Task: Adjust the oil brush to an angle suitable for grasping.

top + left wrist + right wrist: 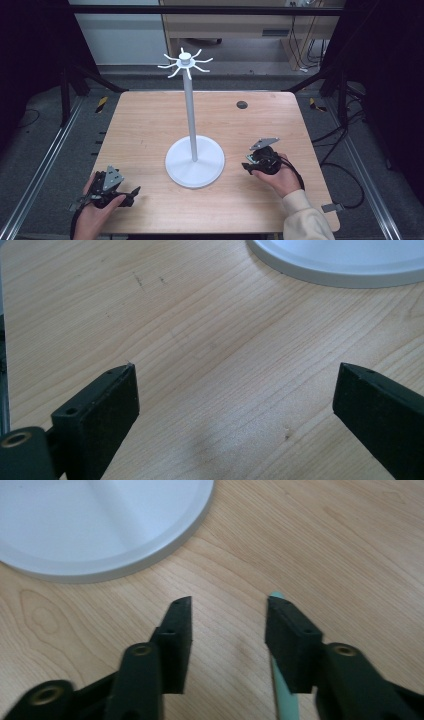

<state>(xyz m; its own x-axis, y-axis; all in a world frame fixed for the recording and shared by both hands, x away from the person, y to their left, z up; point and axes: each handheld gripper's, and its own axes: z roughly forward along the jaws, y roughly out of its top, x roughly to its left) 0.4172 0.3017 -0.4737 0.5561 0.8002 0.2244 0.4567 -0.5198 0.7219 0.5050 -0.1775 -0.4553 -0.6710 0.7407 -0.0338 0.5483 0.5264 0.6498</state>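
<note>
White stand (194, 160), light wood-grain table (145, 130), black jaws, pale green strip (285, 700)

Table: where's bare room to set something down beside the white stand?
The table is bare left and right of the white stand, and behind it except the dark round plug. The near edge is crowded: left gripper, right gripper.

Black grippers' fingers (175, 645), brass screws, grey triangular plates, a cream sleeve (305, 217).
</note>
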